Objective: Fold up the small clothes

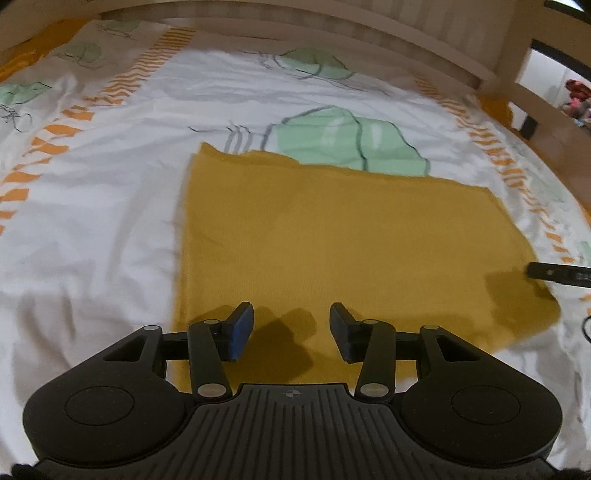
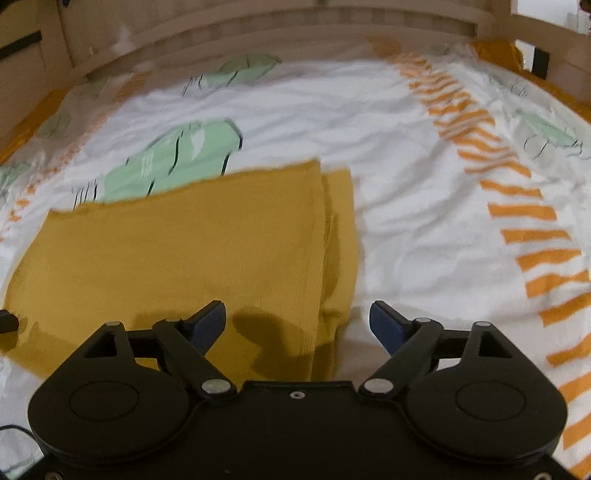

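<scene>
Mustard-yellow cloth: a ribbed knit garment (image 1: 332,236), folded into a rough rectangle, lies flat on the bed, near both grippers, with its far edge over a green print.
Bedding: a white cotton sheet (image 1: 92,229) printed with green shapes and orange dashes; a pale wooden bed rail (image 1: 424,33) runs along the far side.
Layering: in the right wrist view a lower layer of the cloth (image 2: 341,221) peeks out along the right edge, so the layers are not flush.
Risk, misalignment: a further fold may well carry that offset edge through, since the top layer sits slightly left of the one under it.
Risk, partial pinch: a grip taken at the right edge could catch only the top layer, leaving the lower one behind and opening the fold.
Risk, sheet snag: the soft, wrinkled sheet could be pinched together with the cloth if the pads press deep.
Left gripper (image 1: 291,328): jaws partly apart, hovering above the near edge of the cloth, nothing between the blue pads (image 1: 242,334).
Right gripper (image 2: 298,325): jaws wide apart, straddling the near right edge of the cloth, holding nothing.
</scene>
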`<state>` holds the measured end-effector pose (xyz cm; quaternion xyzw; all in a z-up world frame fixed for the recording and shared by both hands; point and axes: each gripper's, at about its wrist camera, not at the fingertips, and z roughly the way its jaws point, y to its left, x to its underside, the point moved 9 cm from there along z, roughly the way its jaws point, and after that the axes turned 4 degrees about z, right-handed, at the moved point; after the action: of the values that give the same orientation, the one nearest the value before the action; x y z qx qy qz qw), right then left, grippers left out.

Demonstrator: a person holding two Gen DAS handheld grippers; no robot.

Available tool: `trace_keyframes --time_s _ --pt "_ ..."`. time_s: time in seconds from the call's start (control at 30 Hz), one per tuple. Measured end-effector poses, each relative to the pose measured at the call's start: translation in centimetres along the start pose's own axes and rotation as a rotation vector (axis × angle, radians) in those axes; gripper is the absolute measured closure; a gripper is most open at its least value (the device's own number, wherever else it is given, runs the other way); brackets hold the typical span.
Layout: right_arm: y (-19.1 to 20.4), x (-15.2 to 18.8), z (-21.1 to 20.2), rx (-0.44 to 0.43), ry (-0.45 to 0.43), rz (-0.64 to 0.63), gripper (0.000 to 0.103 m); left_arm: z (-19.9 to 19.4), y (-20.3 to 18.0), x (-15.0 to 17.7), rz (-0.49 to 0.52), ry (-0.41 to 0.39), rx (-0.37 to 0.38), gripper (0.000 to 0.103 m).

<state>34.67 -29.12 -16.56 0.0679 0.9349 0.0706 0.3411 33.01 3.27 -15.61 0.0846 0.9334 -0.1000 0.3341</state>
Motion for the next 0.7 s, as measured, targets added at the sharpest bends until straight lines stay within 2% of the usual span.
trace_keyframes --time_s 0.07,0.13,0.27,0.5,0.6,0.7 --pt "-0.1 1.1 0.4 0.001 0.053 -0.009 0.016 0.3 -0.8 1.2 0.012 0.032 0.016 0.059" --pt "-0.2 2.4 0.8 0.004 0.108 -0.02 0.01 0.8 -1.2 2.4 0.03 0.055 0.016 0.059" --pt "0.0 3.0 0.3 -0.004 0.131 -0.034 0.007 0.6 -1.9 2.2 0.074 0.045 -0.013 0.059" --pt "-1.2 1.9 -0.7 -0.105 0.096 0.128 0.007 0.0 -3.0 -3.4 -0.027 -0.027 0.032 0.058" --pt "-2.0 1.0 -1.2 -0.131 0.071 0.178 0.007 1.4 -4.3 -6.3 -0.042 -0.034 0.039 0.058" --pt "-3.0 0.0 -1.5 -0.147 0.045 0.22 0.007 3.7 -5.7 -8.0 -0.049 -0.009 0.038 0.058"
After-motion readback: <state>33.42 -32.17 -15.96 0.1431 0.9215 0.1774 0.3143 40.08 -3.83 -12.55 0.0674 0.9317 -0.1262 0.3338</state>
